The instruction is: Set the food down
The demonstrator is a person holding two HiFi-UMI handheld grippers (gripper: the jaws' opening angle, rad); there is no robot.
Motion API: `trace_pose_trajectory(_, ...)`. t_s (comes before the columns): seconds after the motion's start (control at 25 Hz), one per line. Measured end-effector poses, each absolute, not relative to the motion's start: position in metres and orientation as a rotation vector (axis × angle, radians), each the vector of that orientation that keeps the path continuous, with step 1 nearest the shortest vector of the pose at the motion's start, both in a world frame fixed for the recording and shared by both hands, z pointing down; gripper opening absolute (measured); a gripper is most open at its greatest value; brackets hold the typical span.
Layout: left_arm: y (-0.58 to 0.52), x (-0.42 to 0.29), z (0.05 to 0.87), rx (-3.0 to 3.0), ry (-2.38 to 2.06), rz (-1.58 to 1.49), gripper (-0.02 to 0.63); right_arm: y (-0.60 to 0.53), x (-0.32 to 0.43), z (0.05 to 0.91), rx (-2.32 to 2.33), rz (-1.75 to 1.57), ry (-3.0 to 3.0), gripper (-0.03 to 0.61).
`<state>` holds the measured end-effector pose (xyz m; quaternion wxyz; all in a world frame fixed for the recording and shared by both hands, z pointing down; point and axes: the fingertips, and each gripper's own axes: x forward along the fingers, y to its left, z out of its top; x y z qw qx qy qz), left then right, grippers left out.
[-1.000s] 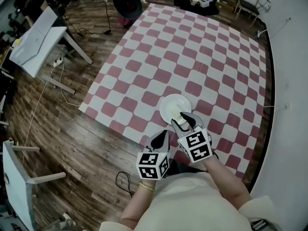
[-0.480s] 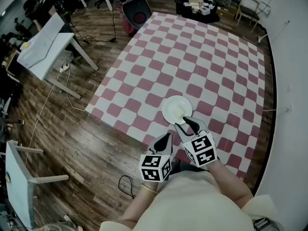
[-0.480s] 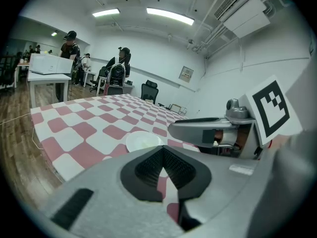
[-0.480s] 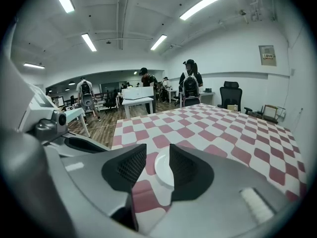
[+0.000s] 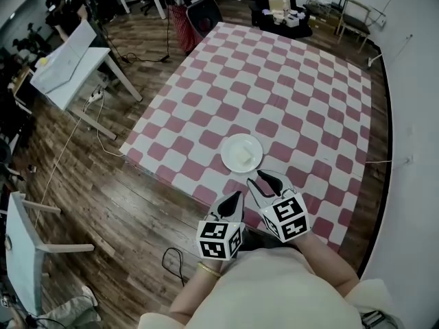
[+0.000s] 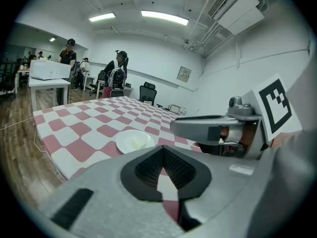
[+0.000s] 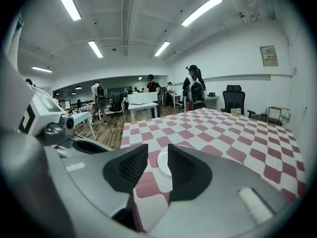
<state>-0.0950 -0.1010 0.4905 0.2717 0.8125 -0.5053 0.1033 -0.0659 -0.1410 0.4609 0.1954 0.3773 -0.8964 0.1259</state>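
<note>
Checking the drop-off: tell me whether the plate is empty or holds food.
Not empty: a pale piece of food lies on the white plate.

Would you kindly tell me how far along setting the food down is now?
Done, it seems: the pale food piece lies on the white plate on the checkered mat. In hand: nothing; the right gripper sits short of the plate, jaws closing with nothing between them, and the left gripper is shut and empty. Left: nothing that I can see.
</note>
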Motion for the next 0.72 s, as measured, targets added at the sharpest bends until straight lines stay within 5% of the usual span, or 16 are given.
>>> trace_pose_trajectory(0.72,-0.017,-0.001,0.476,2.146,-1.462,0.248,0.000,-0.051,0.034,0.442,0.992,0.323,-2.578,0.097)
